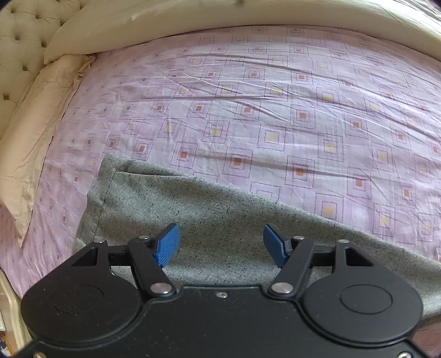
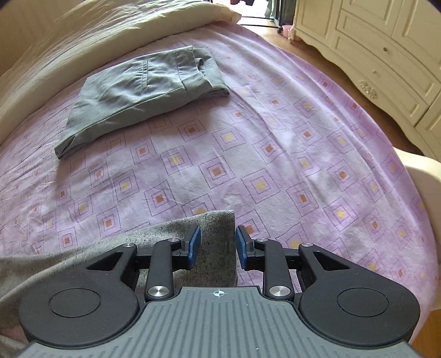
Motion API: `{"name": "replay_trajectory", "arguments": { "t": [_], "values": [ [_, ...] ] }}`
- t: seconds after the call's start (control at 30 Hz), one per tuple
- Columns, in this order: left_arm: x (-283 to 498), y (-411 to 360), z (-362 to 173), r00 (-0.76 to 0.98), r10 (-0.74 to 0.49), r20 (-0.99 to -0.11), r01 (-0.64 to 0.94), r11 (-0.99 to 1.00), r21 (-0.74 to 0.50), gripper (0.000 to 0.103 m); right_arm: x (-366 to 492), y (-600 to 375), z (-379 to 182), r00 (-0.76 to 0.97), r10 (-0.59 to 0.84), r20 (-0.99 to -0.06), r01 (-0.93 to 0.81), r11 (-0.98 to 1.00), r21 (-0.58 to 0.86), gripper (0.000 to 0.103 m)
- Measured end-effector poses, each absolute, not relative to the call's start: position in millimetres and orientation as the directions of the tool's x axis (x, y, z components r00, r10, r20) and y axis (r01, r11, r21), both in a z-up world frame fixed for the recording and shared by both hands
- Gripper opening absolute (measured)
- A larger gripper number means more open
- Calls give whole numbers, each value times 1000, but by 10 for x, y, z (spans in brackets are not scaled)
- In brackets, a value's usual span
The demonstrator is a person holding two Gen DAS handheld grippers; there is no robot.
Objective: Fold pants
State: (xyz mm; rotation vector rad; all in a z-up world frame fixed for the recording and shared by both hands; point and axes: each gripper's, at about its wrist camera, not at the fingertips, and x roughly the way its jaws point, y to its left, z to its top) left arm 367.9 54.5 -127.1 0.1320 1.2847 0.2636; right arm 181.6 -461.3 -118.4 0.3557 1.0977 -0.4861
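Speckled grey pants [image 1: 220, 220] lie flat on the purple patterned bed sheet [image 1: 275, 110]. My left gripper [image 1: 220, 245] is open, its blue pads [image 1: 168, 245] hovering over the cloth with nothing between them. In the right wrist view, one end of the same grey pants [image 2: 215, 247] lies under my right gripper [image 2: 217, 246]. That gripper is open, its blue pads [image 2: 194, 245] on either side of the cloth's end, not closed on it.
A second pair of grey-green pants [image 2: 143, 88] lies folded farther up the bed. Cream pillows [image 1: 193, 24] and a tufted headboard [image 1: 22, 35] border the sheet. A cream dresser [image 2: 386, 49] stands beyond the bed's right edge.
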Motion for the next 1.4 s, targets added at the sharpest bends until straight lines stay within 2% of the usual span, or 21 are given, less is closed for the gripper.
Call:
{"name": "replay_trajectory", "arguments": {
  "t": [0.13, 0.3, 0.43, 0.6, 0.77, 0.87, 0.9, 0.97, 1.03, 1.13, 1.2, 1.4],
  "values": [
    [3728, 630, -1365, 243, 258, -935, -115, 965, 236, 69, 1784, -4579, -1097, 390, -228, -892, 584, 810, 48, 27],
    [3741, 702, -1421, 234, 257, -938, -112, 965, 236, 69, 1923, -4618, -1102, 387, -200, -900, 624, 775, 97, 27],
    [3703, 716, -1432, 228, 258, -939, -98, 966, 241, 69, 2194, -4648, -1251, 347, -178, -921, 621, 780, 83, 34],
    [3671, 699, -1438, 218, 244, -945, -92, 969, 229, 69, 2429, -4706, -1501, 306, -131, -943, 633, 768, 98, 34],
    [3665, 582, -1469, 211, 232, -949, -78, 972, 221, 69, 2531, -4559, -1727, 228, -12, -974, 506, 856, 108, 35],
    [3680, 478, -1483, 208, 211, -955, -70, 977, 200, 69, 2372, -4347, -1742, 199, 7, -980, 381, 921, 84, 34],
    [3696, 437, -1490, 205, 197, -959, -69, 980, 186, 69, 2286, -4273, -1735, 199, 11, -980, 344, 936, 80, 32],
    [3743, 351, -1507, 198, 171, -965, -70, 985, 160, 69, 2119, -4107, -1717, 205, -9, -979, 262, 964, 46, 18],
    [3811, 275, -1534, 188, 144, -972, -78, 988, 131, 69, 1984, -3990, -1737, 197, -42, -980, 220, 975, 3, 10],
    [3937, 192, -1590, 167, 108, -980, -106, 990, 91, 70, 1844, -3924, -1786, 197, -61, -978, 213, 977, -18, 8],
    [4032, 165, -1641, 145, 100, -984, -133, 988, 81, 72, 1796, -3925, -1810, 197, -62, -978, 227, 974, -16, 3],
    [4257, 139, -1953, 23, 104, -994, -211, 973, 97, 73, 1742, -3989, -1805, 224, -40, -974, 256, 967, 19, 3]
  ]
}}
